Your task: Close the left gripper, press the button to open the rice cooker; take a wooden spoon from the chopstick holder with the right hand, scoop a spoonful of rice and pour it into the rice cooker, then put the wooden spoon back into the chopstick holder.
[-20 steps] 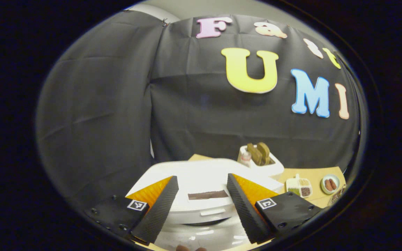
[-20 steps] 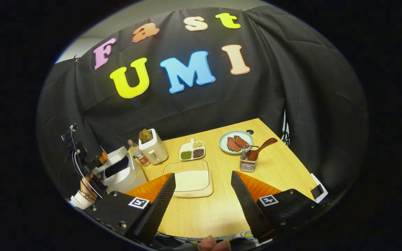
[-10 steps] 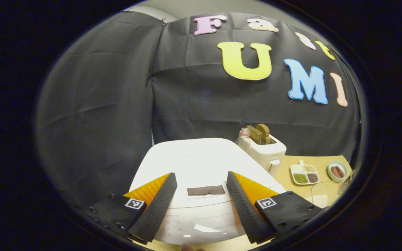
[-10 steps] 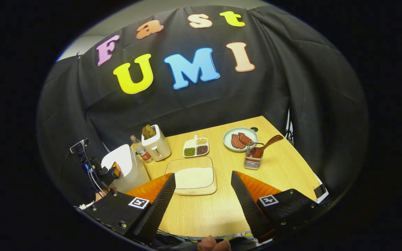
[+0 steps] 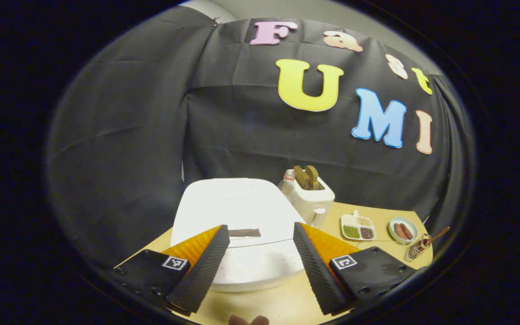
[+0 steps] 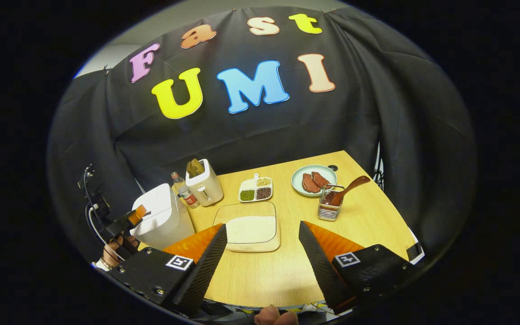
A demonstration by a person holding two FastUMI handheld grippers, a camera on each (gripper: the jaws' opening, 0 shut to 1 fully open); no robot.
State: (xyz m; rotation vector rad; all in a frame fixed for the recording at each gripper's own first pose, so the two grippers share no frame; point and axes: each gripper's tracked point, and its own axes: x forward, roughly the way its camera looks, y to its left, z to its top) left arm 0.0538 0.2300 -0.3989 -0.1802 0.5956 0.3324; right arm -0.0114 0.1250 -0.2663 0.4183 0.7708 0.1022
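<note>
the left claw [image 5: 256,264] is gaping wide just before the cooker [image 5: 237,225], touching nothing. the right claw [image 6: 262,266] is hanging wide over the worktop [image 6: 260,275], well right of the cooker, the spoon [image 6: 348,188] leaning in the holder [image 6: 329,207] beyond.

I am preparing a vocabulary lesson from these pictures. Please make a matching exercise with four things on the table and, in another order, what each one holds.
Things:
1. toaster
2. round plate
3. wire holder
4. flat tray

Contents:
A. white rice
B. two slices of bread
C. wooden spoon
D. two pieces of meat

Pairs: 1-B, 2-D, 3-C, 4-A
</note>
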